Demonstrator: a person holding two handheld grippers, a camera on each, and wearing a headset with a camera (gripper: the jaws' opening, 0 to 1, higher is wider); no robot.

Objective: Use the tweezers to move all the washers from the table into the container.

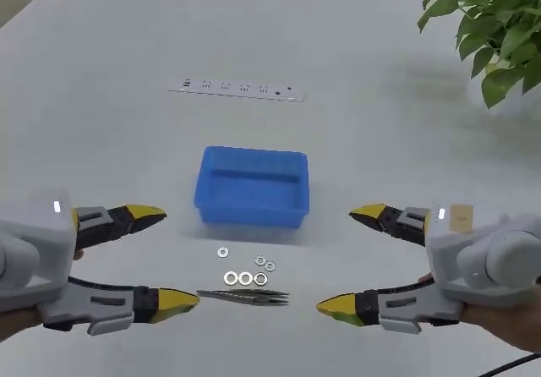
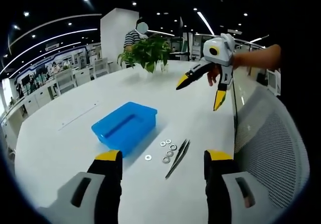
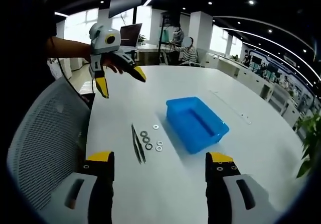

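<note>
Several small metal washers [image 1: 245, 271] lie loose on the white table just in front of a blue plastic container [image 1: 252, 187], which holds nothing. Steel tweezers [image 1: 245, 296] lie flat right below the washers. My left gripper [image 1: 176, 259] hovers open to their left, and my right gripper [image 1: 338, 260] hovers open to their right, both with nothing between the jaws. In the left gripper view the washers [image 2: 168, 151], tweezers [image 2: 178, 157] and container [image 2: 125, 126] lie ahead of my open left gripper [image 2: 163, 156]. The right gripper view has the washers [image 3: 150, 141], tweezers [image 3: 138, 143] and container [image 3: 196, 123].
A white power strip [image 1: 237, 90] lies on the table beyond the container. A green potted plant [image 1: 499, 30] stands at the far right. A grey mesh chair [image 2: 271, 148] sits at the near table edge. People stand in the office background.
</note>
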